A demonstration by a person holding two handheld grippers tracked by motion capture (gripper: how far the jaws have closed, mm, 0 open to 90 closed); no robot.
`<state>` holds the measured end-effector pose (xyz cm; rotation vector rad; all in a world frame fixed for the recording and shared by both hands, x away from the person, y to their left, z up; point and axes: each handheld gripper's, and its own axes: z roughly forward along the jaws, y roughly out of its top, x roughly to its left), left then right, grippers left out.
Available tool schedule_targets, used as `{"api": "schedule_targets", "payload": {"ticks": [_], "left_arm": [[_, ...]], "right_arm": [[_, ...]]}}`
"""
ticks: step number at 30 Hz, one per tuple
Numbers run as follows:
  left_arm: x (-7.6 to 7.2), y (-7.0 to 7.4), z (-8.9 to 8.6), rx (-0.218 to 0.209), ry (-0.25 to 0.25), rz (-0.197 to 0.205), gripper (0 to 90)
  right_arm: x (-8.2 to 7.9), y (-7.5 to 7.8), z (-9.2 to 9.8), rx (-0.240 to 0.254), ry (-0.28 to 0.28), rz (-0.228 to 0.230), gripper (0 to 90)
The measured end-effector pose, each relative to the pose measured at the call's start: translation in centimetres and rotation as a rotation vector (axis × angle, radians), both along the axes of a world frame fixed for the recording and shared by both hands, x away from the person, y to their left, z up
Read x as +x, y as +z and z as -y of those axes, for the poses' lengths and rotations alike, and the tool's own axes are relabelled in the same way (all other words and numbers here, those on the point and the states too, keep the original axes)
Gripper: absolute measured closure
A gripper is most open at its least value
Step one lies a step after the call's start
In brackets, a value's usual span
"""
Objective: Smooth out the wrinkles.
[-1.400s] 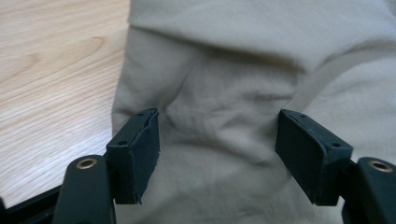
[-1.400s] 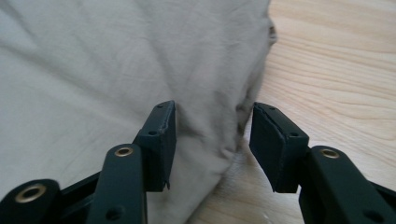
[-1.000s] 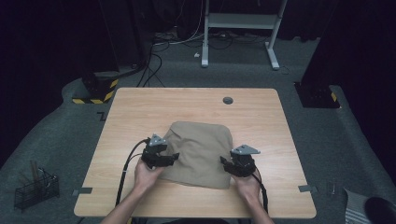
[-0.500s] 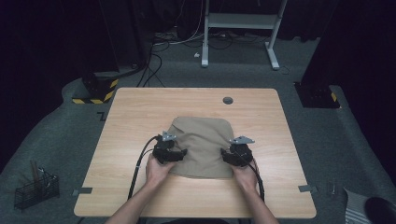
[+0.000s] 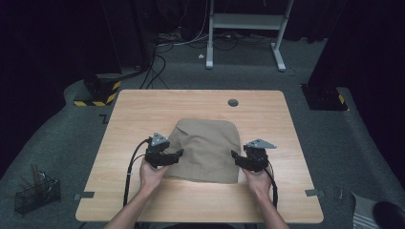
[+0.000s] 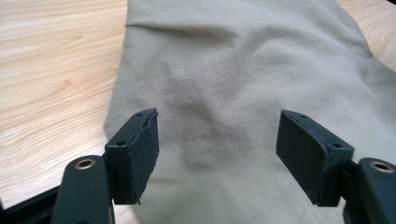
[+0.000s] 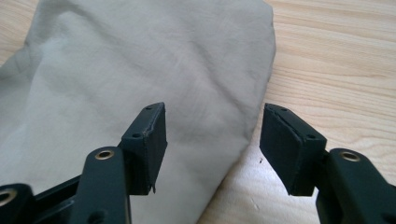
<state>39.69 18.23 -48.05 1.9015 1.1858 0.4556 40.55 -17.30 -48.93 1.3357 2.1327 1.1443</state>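
A beige cloth [image 5: 206,149] lies folded flat on the middle of the wooden table [image 5: 143,114]. At the cloth's left edge my left gripper [image 5: 175,156] points inward. In the left gripper view its jaws stand open [image 6: 217,128] just above the cloth [image 6: 233,70], with nothing gripped. My right gripper [image 5: 236,158] is at the cloth's right edge. Its jaws [image 7: 212,119] have just been opening and stand open over that edge [image 7: 177,60], their pads off the fabric. A hand holds each gripper from the near side.
A round cable hole [image 5: 232,102] sits near the table's far edge. Grey tape marks [image 5: 311,192] lie near the front corners. A wire basket [image 5: 36,193] stands on the floor at the left and a white desk frame [image 5: 243,26] stands behind the table.
Both grippers moved inward over the cloth, then back out to its sides. The cloth's near edge lies a little farther from the front. The right jaws have widened.
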Motion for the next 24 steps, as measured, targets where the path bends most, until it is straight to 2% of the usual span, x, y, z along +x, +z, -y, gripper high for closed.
{"api": "schedule_targets", "payload": {"ticks": [5, 6, 9, 13, 20, 24], "left_arm": [[-0.8, 0.3, -1.0, -0.013, 0.015, 0.011, 30.2], [-1.2, 0.5, -1.7, -0.033, 0.03, 0.015, 30.2], [-1.9, 0.6, -2.6, -0.042, 0.048, 0.027, 30.2], [-2.8, 0.4, -3.8, -0.049, 0.082, 0.026, 30.2], [-4.0, -0.4, -5.8, -0.045, 0.139, 0.009, 30.2], [-4.4, -0.8, -6.6, -0.021, 0.163, 0.006, 29.9]], "right_arm": [[-0.9, -0.4, 0.8, 0.013, -0.011, 0.008, 38.2], [-1.1, -0.5, 0.9, 0.017, -0.013, 0.007, 38.2], [-1.7, -0.8, 1.5, 0.025, -0.023, 0.005, 38.2], [-2.6, -1.1, 2.6, 0.028, -0.07, 0.01, 38.8], [-3.5, -1.7, 5.0, 0.05, -0.121, -0.009, 39.2], [-3.9, -1.9, 6.1, 0.051, -0.152, -0.008, 38.7]]}}
